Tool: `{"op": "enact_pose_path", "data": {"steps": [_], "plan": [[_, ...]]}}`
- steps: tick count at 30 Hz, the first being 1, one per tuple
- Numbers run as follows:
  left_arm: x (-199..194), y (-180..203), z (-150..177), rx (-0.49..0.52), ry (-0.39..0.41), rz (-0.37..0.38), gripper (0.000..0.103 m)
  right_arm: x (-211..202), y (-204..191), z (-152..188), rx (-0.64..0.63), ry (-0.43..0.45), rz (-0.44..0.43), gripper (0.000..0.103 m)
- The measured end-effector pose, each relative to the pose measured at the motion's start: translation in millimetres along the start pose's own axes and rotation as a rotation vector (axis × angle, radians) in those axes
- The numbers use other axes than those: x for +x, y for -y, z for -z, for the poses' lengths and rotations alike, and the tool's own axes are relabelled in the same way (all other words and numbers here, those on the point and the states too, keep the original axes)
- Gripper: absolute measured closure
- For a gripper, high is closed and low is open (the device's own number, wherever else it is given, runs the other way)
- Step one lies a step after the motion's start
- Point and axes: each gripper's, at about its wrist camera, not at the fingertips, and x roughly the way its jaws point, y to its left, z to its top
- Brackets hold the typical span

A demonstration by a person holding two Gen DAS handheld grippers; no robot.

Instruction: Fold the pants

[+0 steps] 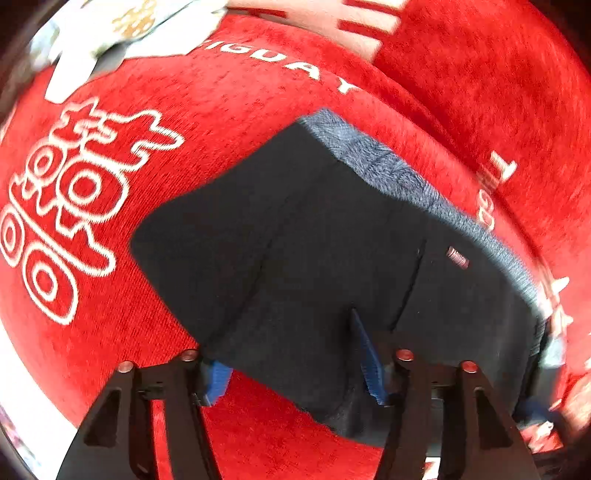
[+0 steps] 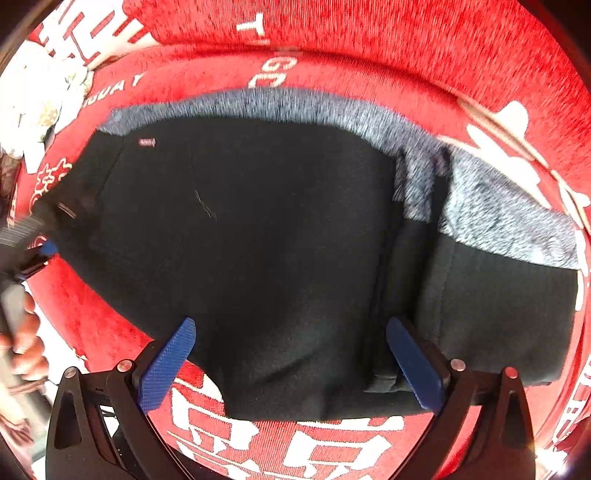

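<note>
Folded black pants (image 2: 258, 240) (fuzzy grey lining) on plush red blanket (image 1: 221, 92).

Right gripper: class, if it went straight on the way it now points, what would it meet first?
Most likely the black pants. The right gripper is open, its blue fingers straddling the near edge of the folded cloth on the red blanket. Depth is unclear; it might skim just above.

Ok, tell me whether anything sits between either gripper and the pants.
Nothing visible does. The left gripper and the right gripper both have their fingers open right at the near edge of the dark pants, which lie on the red cloth. The white flower piece lies off to the side.
</note>
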Motion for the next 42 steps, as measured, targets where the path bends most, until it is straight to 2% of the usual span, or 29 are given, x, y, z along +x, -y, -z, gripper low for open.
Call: {"op": "enact_pose_path", "data": {"steps": [2, 4, 7, 9, 12, 15, 18, 21, 22, 23, 24, 25, 26, 28, 34, 39, 42], "plan": [[-8.8, 14.9, 4.3, 0.099, 0.058, -0.060, 0.053, -15.1, -1.0, -7.3, 0.002, 0.024, -0.027, 0.000], [-16.4, 43.0, 17.6, 0.302, 0.151, -0.189, 0.056, -31.7, -3.7, -20.4, 0.000, 0.052, -0.083, 0.000], [-17.6, 75.8, 44.6, 0.578, 0.269, -0.367, 0.058, -48.1, -16.4, -53.7, -0.013, 0.055, -0.215, 0.000], [-20.5, 80.3, 56.7, 0.665, 0.309, -0.418, 0.059, -54.0, -34.9, -82.5, -0.036, 0.033, -0.331, 0.000], [-23.4, 79.8, 59.6, 0.683, 0.317, -0.438, 0.059, -48.4, -79.1, -124.8, -0.124, -0.064, -0.449, 0.000], [-25.7, 81.8, 64.5, 0.697, 0.324, -0.443, 0.059, -34.2, -127.1, -144.4, -0.213, -0.158, -0.500, 0.000], [-24.2, 83.2, 69.3, 0.715, 0.333, -0.448, 0.059, -10.2, -174.1, -151.6, -0.308, -0.255, -0.486, 0.000], [-23.8, 81.6, 70.7, 0.717, 0.337, -0.442, 0.059, 15.8, -205.1, -148.2, -0.353, -0.366, -0.474, 0.000], [-23.8, 81.6, 72.1, 0.722, 0.339, -0.442, 0.059, 24.4, -211.8, -146.0, -0.366, -0.401, -0.467, 0.004], [-23.1, 82.2, 71.5, 0.726, 0.340, -0.443, 0.059, 31.1, -213.3, -143.4, -0.370, -0.424, -0.453, 0.013], [-23.2, 82.3, 70.8, 0.730, 0.329, -0.437, 0.059, 37.8, -212.1, -141.6, -0.361, -0.439, -0.432, 0.064], [-22.3, 82.6, 70.6, 0.730, 0.320, -0.426, 0.060, 41.8, -211.1, -143.0, -0.346, -0.449, -0.418, 0.082], [-25.1, 85.2, 72.1, 0.740, 0.331, -0.424, 0.060, 42.5, -203.4, -143.5, -0.320, -0.435, -0.403, 0.084], [-35.4, 92.5, 73.3, 0.765, 0.361, -0.417, 0.060, 34.3, -190.1, -143.6, -0.297, -0.397, -0.444, 0.085], [-85.6, 130.8, 76.7, 0.803, 0.467, -0.339, 0.060, -22.1, -131.2, -141.0, -0.247, -0.239, -0.615, 0.085], [-126.8, 176.8, 87.9, 0.833, 0.540, -0.252, 0.060, -75.9, -50.5, -123.3, -0.136, -0.077, -0.769, 0.085], [-149.1, 217.8, 104.3, 0.880, 0.579, -0.170, 0.060, -105.7, 3.0, -102.9, -0.064, 0.033, -0.825, 0.085]]}}
